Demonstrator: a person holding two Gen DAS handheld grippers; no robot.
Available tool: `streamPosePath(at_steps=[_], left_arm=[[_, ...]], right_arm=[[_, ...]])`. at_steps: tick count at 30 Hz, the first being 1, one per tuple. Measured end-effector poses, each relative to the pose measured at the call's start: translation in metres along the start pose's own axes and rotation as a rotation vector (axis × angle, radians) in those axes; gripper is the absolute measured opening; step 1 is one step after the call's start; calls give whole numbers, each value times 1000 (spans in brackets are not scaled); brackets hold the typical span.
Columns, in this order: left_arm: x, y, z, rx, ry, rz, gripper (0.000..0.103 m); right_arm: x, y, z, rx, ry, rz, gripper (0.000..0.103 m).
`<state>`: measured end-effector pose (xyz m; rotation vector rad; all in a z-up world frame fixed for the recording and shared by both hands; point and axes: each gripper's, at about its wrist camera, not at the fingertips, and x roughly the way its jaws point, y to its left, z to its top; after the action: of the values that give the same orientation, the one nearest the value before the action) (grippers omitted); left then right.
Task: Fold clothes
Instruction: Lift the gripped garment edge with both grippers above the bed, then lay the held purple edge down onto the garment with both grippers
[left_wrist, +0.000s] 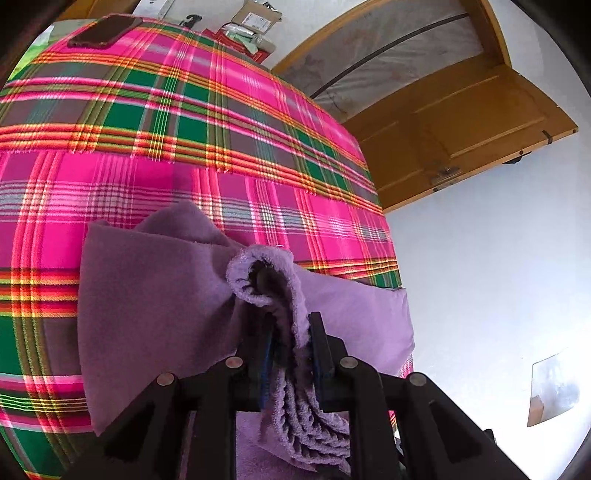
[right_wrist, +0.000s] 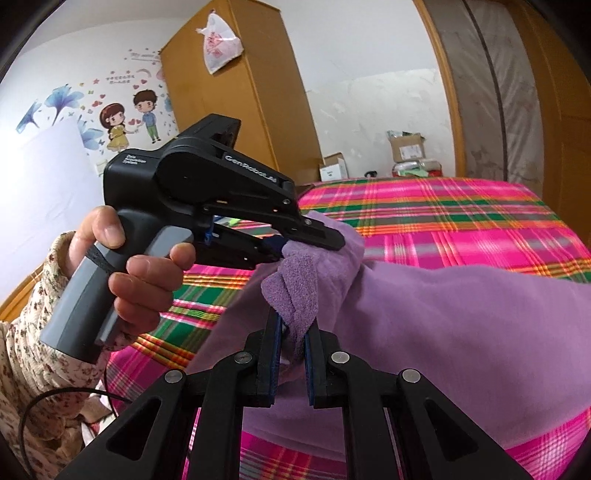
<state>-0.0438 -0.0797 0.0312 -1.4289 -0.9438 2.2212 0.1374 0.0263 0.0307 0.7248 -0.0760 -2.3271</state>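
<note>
A purple fleece garment (left_wrist: 147, 295) lies bunched on the pink and green plaid bed cover (left_wrist: 184, 129). My left gripper (left_wrist: 291, 318) is shut on a rolled fold of its fuzzy edge, which hangs down between the fingers. In the right wrist view the garment (right_wrist: 443, 314) spreads to the right. My right gripper (right_wrist: 294, 321) is shut on another twisted fold of it. Just above and behind, a hand (right_wrist: 140, 266) in a floral sleeve holds the left gripper (right_wrist: 303, 246), which clamps the same bunch of cloth. The two grippers are close together.
A dark phone (left_wrist: 103, 31) lies at the far corner of the bed. Cardboard boxes (right_wrist: 406, 147) stand beyond the bed cover (right_wrist: 443, 206). A wooden wardrobe (right_wrist: 240, 92) stands by the wall, and a wrapped mattress (right_wrist: 498, 74) leans on the right.
</note>
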Motion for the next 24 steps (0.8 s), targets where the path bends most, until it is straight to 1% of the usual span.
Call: streamPosePath(at_steps=[4, 7, 9, 11, 14, 17, 21, 24], left_arm=[[3, -2, 0, 8, 10, 0, 20], [3, -4, 0, 14, 11, -17, 23], [0, -6, 0, 22, -3, -37, 27], [-7, -9, 0, 35, -32, -52, 29], [-16, -6, 0, 34, -63, -44, 29], [-29, 7, -3, -8, -108, -53, 30], [-45, 24, -6, -39, -167, -20, 30], [-51, 39, -8, -79, -183, -8, 30]], right_arm=[[1, -6, -5, 26, 12, -10, 12], [0, -10, -9, 43, 17, -19, 12], [1, -13, -11, 54, 21, -27, 12], [1, -17, -13, 71, 28, -30, 12], [2, -22, -16, 91, 37, -31, 12], [2, -27, -19, 104, 44, -35, 12], [2, -37, -25, 146, 62, -38, 12], [-1, -40, -27, 160, 63, -23, 14]])
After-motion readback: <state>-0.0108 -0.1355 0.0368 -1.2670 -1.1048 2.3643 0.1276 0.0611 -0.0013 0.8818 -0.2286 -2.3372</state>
